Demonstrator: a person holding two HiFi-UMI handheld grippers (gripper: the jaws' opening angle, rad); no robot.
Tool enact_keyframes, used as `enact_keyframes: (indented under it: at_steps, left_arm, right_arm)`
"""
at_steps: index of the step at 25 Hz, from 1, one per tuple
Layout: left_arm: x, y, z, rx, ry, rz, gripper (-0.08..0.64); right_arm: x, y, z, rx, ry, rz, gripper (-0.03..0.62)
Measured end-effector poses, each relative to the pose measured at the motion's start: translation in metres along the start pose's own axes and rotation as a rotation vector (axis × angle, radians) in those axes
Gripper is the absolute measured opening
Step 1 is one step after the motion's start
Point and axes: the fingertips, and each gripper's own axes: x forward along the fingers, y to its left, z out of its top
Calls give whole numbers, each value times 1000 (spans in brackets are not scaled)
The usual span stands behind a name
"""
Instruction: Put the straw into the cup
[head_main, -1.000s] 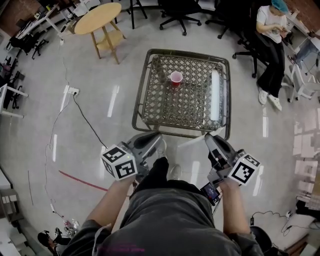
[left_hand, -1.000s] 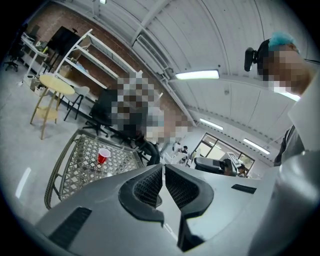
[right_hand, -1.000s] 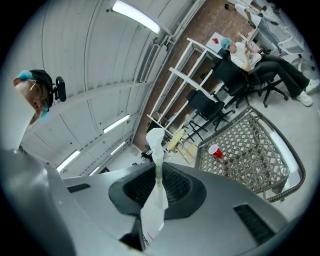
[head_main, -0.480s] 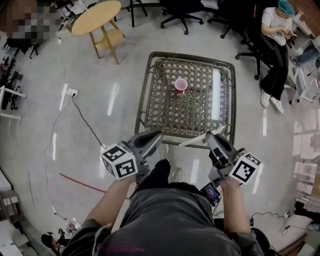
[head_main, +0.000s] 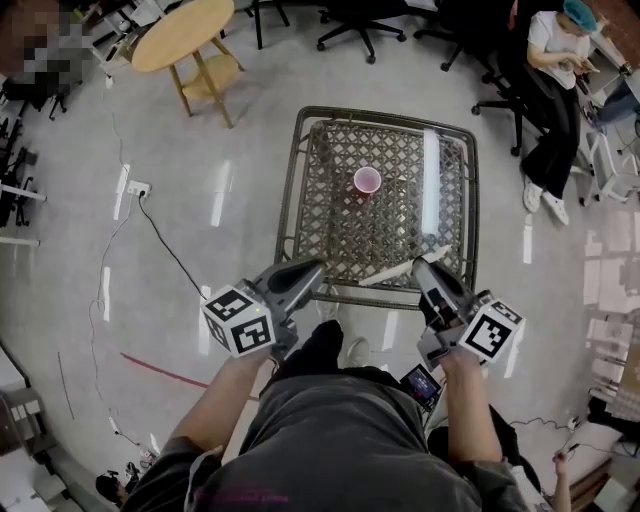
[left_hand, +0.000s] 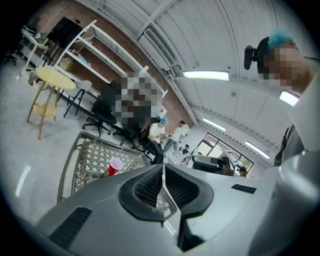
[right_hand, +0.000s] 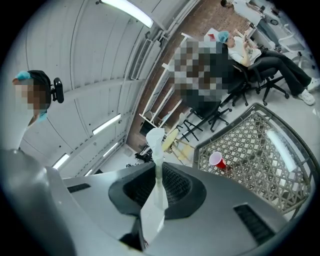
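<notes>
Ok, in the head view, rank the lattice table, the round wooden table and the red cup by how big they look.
1. Lattice table.
2. Round wooden table, though it stands farther from the camera.
3. Red cup, clearly smallest.

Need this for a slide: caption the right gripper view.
Right gripper clamps a white straw, red cup on the lattice table beyond.

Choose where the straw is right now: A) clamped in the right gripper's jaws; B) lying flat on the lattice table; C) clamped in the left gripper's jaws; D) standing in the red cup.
A: the right gripper view shows the straw, white, clamped between the jaws of the right gripper, while the red cup stands far off with no straw in it.
</notes>
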Motion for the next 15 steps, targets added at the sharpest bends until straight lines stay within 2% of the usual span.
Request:
enact_keyframes:
  at_steps: [15]
  left_arm:
    - [22,68,29,-26,50,-30,26]
  right_arm:
    - [76,-39,27,-2,11,-94,44]
